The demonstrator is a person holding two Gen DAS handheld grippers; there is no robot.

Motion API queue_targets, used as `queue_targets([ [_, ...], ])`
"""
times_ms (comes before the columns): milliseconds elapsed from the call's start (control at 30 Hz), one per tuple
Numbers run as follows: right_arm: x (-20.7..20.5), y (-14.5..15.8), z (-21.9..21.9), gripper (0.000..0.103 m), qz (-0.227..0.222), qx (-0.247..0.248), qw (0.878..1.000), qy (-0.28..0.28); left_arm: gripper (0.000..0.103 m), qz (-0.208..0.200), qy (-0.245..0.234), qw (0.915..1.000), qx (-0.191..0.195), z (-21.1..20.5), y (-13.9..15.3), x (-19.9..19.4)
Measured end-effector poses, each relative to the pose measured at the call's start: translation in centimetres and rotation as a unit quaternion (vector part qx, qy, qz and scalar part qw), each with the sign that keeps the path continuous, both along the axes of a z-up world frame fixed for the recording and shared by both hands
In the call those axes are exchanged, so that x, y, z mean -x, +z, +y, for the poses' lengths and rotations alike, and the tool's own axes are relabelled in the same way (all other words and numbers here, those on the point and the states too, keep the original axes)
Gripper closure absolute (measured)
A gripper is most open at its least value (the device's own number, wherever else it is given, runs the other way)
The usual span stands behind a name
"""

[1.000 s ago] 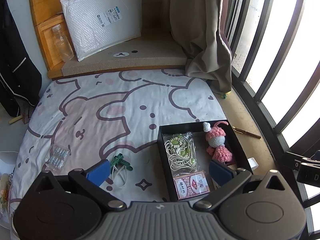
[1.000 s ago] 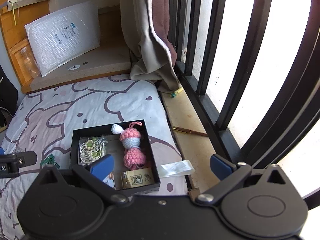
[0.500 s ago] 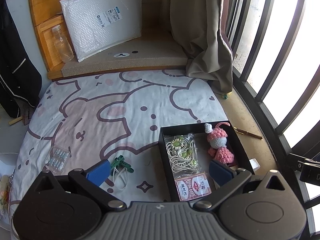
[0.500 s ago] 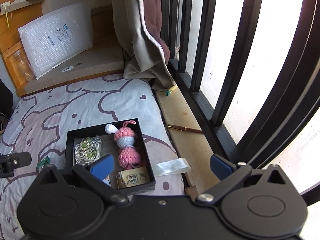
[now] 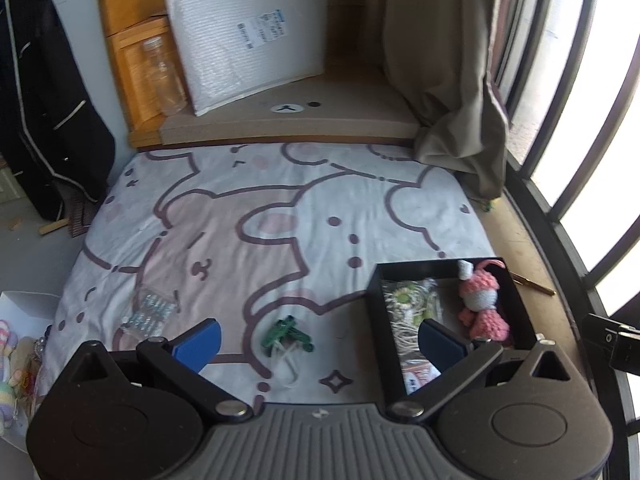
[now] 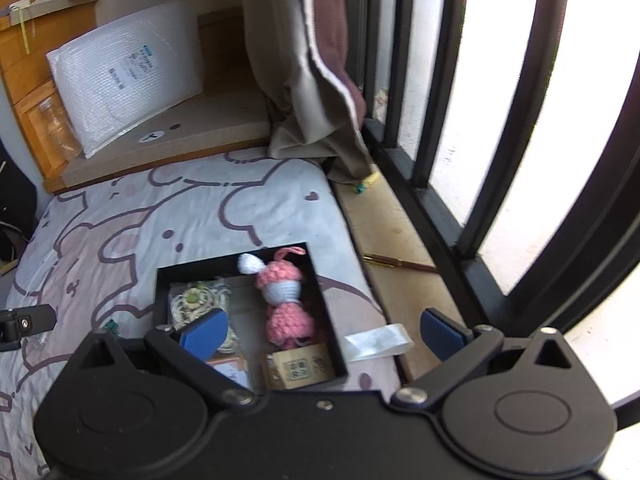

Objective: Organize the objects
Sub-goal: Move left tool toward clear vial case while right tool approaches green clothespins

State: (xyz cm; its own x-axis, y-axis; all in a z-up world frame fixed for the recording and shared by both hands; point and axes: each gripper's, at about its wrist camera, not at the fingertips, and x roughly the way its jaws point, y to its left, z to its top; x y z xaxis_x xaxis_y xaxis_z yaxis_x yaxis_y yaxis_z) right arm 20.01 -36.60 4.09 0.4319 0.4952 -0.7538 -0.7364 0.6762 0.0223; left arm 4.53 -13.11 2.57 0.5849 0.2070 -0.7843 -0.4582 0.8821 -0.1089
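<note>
The left hand-held gripper (image 5: 319, 341) hovers over the bed with its blue-padded fingers spread wide and nothing between them. Just ahead of it, between the two pads, a small green plastic clip with white loops (image 5: 286, 337) lies on the white bedsheet printed with brown cartoon outlines (image 5: 248, 216). To the left of the clip sits a clear packet of small silvery pieces (image 5: 150, 312). To the right, the shallow black rectangular box (image 5: 373, 304) rests on the sheet near the bed's window edge; the right-side pad overlaps it in the view.

The right hand-held gripper (image 6: 322, 334) is likewise fully open and empty, held above the same box (image 6: 326, 320). Inside the box are a pink and white crocheted doll (image 6: 284, 300) lying lengthwise, a clear bag of cream cord with green beads (image 6: 198, 304) at its left, and two small printed cards at the near end, one tan with a code square (image 6: 298, 366). A strip of clear plastic wrapper (image 6: 378, 340) lies just beside the box on the sheet's edge. Further out, a white bubble mailer (image 5: 244, 34) leans on a beige ledge beside a grey-brown curtain (image 5: 444, 60).
</note>
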Motion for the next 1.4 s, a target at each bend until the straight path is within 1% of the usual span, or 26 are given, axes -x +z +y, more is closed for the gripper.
queue_targets([
  [400, 3.3, -0.3, 5.0, 0.000, 0.007, -0.003, 0.999, 0.053, 0.000, 0.012, 0.051, 0.9985, -0.014, 5.0, -0.7, 2.8],
  [867, 7.8, -0.5, 9.9, 0.000, 0.014, -0.007, 0.994, 0.111, 0.000, 0.018, 0.104, 0.9943, -0.011, 9.9, -1.5, 6.2],
  [1233, 10.9, -0.5, 12.3, 0.000, 0.023, -0.013, 0.989, 0.144, 0.000, 0.022, 0.130, 0.9910, -0.020, 11.9, -1.6, 8.5],
  [1400, 11.7, -0.5, 12.9, 0.000, 0.027, -0.016, 0.988, 0.154, 0.000, 0.020, 0.137, 0.9901, -0.023, 12.5, -1.2, 9.2],
])
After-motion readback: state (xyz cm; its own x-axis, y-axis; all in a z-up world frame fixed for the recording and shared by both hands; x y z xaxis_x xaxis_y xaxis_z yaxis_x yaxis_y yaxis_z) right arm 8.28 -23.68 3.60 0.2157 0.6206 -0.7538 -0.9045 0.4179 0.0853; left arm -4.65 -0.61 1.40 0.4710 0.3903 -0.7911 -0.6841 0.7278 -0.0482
